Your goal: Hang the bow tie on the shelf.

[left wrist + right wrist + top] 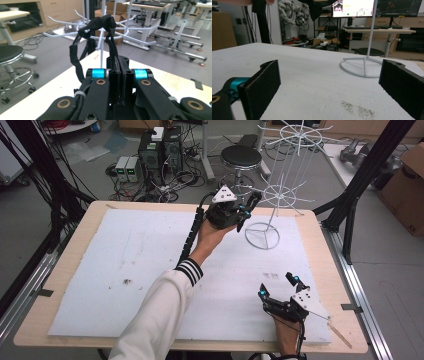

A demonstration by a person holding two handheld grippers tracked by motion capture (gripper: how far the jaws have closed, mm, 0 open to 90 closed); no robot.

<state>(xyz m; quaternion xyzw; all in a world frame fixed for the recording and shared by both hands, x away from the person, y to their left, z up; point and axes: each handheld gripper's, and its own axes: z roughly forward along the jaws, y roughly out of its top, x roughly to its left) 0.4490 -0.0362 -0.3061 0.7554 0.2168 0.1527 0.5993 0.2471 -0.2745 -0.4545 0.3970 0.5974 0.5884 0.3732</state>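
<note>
The black fabric loop, a soft band like a hair tie (100, 23), is pinched at its lower end between the shut jaws of the left gripper (243, 215) and held up at the lower tier of the white wire display rack with radiating prongs (278, 195). In the left gripper view the loop's upper end lies on or just over one prong near the central post; whether it is actually hooked on cannot be settled from this angle. Judged from that, carriage to the rack is done, and what is left is to seat the loop on the prong, release it and draw the gripper clear. The rack's ring base (362, 67) stands on the white foam-covered surface (150, 270) toward its far right. The right gripper (280, 287) rests low on the surface's near right part, well apart from the rack, its jaws wide apart and holding nothing. A black round stool (241, 156) stands on the floor beyond.
</note>
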